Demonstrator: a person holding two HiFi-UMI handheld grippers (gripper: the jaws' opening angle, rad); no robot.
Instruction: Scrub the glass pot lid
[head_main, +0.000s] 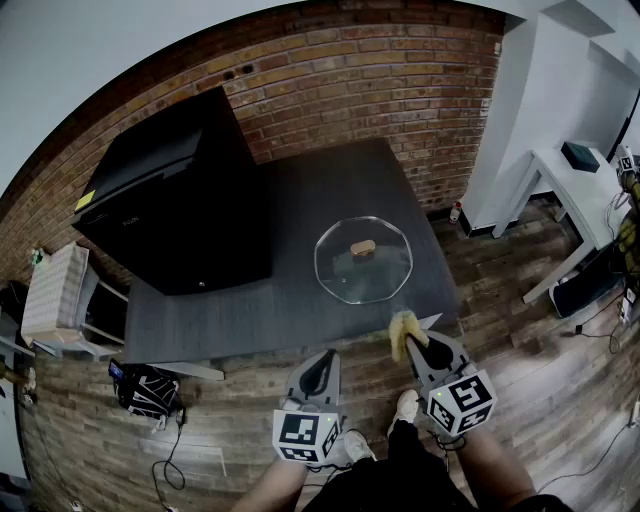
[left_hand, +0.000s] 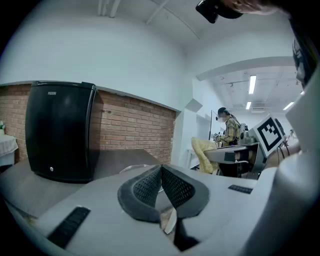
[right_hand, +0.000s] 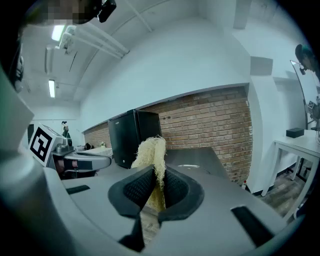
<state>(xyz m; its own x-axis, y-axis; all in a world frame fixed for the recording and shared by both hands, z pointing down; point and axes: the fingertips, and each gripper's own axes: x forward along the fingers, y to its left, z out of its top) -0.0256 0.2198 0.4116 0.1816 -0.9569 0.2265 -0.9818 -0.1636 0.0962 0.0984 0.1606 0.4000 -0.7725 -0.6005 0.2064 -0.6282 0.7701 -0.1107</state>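
The round glass pot lid (head_main: 363, 259) with a tan knob lies flat on the dark grey table (head_main: 290, 290), near its front right part. My right gripper (head_main: 409, 340) hovers at the table's front edge just below the lid, shut on a pale yellow fibrous scrubber (head_main: 401, 329), which pokes up between its pads (right_hand: 156, 161). My left gripper (head_main: 322, 362) hangs in front of the table's edge, shut with nothing between its pads (left_hand: 161, 184). The lid's rim (left_hand: 131, 168) shows faintly beyond the left jaws.
A black mini fridge (head_main: 180, 200) stands on the table's left half, against a brick wall (head_main: 380, 70). A white desk (head_main: 570, 190) is at the right, a white stand (head_main: 60, 295) and a bag (head_main: 148, 390) on the wood floor at the left. A person (left_hand: 229, 127) sits far off.
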